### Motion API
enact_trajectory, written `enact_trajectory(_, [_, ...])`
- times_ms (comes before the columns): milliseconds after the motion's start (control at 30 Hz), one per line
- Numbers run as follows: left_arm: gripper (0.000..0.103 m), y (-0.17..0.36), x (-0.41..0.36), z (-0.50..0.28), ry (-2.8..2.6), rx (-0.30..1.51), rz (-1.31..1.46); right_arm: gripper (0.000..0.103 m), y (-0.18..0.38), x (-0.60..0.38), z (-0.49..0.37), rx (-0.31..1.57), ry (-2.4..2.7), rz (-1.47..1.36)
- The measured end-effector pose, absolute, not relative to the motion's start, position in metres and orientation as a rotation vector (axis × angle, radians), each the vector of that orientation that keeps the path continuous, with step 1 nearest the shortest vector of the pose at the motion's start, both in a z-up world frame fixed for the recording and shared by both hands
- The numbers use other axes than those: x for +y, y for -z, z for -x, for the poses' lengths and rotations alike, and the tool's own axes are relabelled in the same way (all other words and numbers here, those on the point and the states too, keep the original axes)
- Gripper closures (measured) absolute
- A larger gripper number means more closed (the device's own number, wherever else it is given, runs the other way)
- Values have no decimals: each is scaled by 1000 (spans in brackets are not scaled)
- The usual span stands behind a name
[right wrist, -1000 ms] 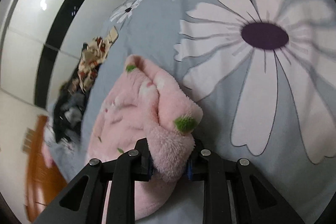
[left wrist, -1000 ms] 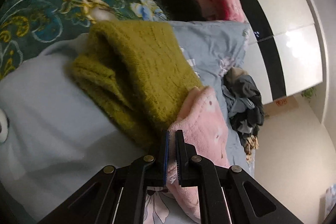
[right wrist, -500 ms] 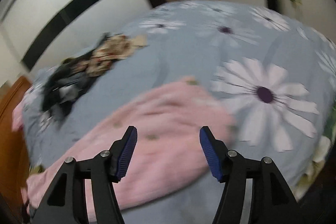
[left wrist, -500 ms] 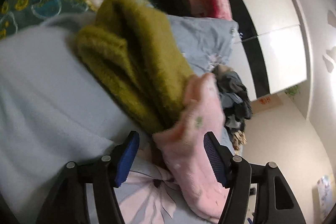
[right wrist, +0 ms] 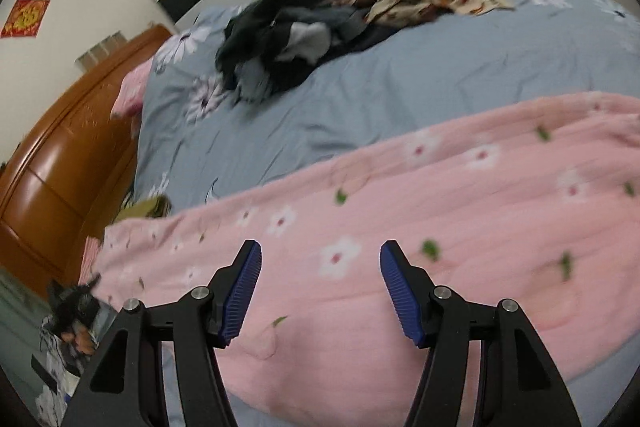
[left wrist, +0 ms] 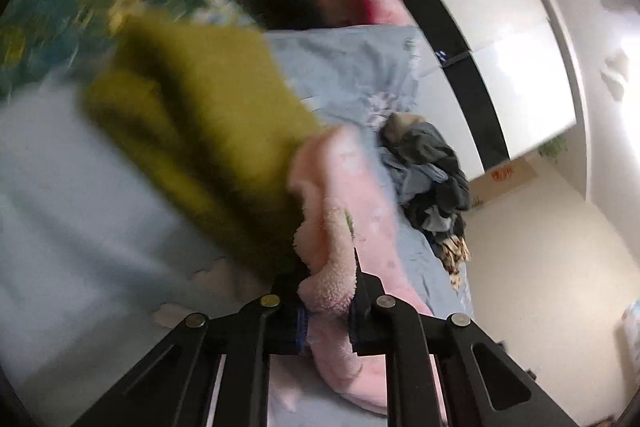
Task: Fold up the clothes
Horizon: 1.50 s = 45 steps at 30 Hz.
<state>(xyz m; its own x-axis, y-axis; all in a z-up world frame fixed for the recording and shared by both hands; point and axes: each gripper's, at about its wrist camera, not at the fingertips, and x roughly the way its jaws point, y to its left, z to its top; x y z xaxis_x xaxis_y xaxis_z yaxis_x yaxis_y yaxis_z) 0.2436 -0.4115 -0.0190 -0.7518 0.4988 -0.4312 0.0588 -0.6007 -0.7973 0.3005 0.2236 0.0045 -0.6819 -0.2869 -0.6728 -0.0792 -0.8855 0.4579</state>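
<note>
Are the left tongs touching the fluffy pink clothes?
Touching. In the left wrist view, the left tongs are squeezed shut on a bunched edge of the pink clothes, with fleece pressed between both fingers.

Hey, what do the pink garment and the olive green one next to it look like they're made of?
Pink garment: looks like plush fleece; its nubby, curly pile shows where the left gripper pinches it. Olive green garment: probably a fuzzy knit, thick and soft-edged, though motion blur hides any stitches.
</note>
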Motion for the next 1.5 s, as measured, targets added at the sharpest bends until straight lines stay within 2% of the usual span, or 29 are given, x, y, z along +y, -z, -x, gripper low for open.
enact_trajectory(167, [88, -68, -362, -226, -2438, -1022, 824, 40, 11, 241, -311, -756, 2692, -1216])
enact_trajectory(267, [88, -120, -283, -215, -2377, -815, 738, 40, 12, 254, -322, -786, 2698, -1197])
enact_trajectory(333, [88, -132, -226, -208, -2321, -702, 735, 40, 11, 263, -329, -819, 2705, -1171])
enact_trajectory(400, [88, -133, -172, -202, -2260, -616, 752, 40, 11, 270, -333, -848, 2706, -1154])
enact_trajectory(567, [88, -56, -36, -195, -2072, -457, 1008, 40, 22, 281, -345, -894, 2701, -1168])
enact_trajectory(700, [88, 3, 11, -198, -2012, -385, 1191, 40, 31, 286, -353, -916, 2692, -1183])
enact_trajectory(767, [83, 15, 16, -203, -1981, -390, 1243, 40, 33, 287, -355, -925, 2688, -1178])
enact_trajectory(833, [73, 12, 7, -217, -1946, -429, 1218, 40, 31, 284, -355, -921, 2687, -1175])
enact_trajectory(867, [62, 4, -3, -219, -1959, -442, 1201, 40, 30, 282, -354, -917, 2685, -1171])
enact_trajectory(900, [56, -3, -13, -221, -1972, -455, 1183, 40, 28, 280, -352, -912, 2679, -1163])
enact_trajectory(1067, [53, -40, -65, -232, -2039, -519, 1094, 40, 12, 259, -342, -878, 2623, -1075])
enact_trajectory(1167, [52, -50, -105, -235, -2395, -345, 1089, 40, 6, 240, -327, -784, 2613, -1082])
enact_trajectory(1267, [51, -32, -137, -234, -2556, -227, 1181, 40, 10, 219, -310, -720, 2580, -1128])
enact_trajectory(1400, [51, 1, -160, -243, -2508, -239, 1306, 40, -2, 188, -291, -483, 2623, -1138])
enact_trajectory(1500, [51, 7, -151, -252, -2499, -200, 1296, 40, -19, 164, -269, -270, 2654, -1130])
